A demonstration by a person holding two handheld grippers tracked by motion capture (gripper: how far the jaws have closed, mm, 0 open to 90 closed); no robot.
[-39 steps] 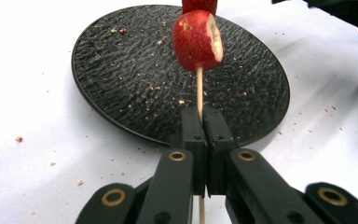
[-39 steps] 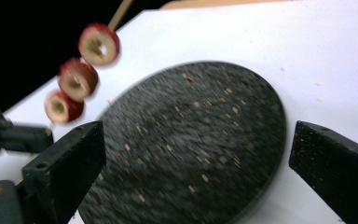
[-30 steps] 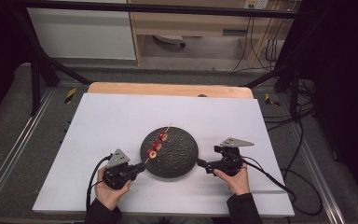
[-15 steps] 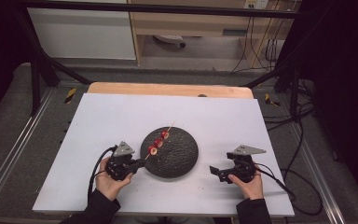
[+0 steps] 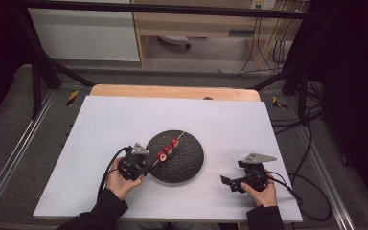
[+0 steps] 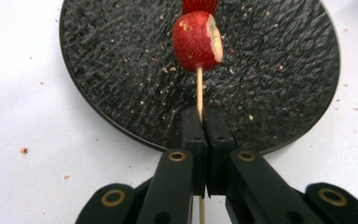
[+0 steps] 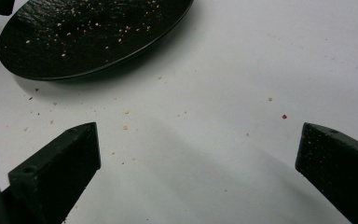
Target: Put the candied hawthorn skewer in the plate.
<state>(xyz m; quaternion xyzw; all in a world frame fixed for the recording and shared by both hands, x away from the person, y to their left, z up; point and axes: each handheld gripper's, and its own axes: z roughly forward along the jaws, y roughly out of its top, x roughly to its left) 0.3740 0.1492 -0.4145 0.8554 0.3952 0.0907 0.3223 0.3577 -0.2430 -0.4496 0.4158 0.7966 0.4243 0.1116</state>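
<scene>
Nearest the person, the right gripper (image 5: 231,181) has pulled back from the black plate (image 5: 191,165) to bare white table (image 5: 278,129), its jaws wide apart and empty. The left gripper (image 6: 204,122) stays clamped on the wooden skewer (image 6: 199,91), holding its red fruit pieces (image 6: 196,42) over the plate. Judging by this, the fruit-handling step has paused.
</scene>
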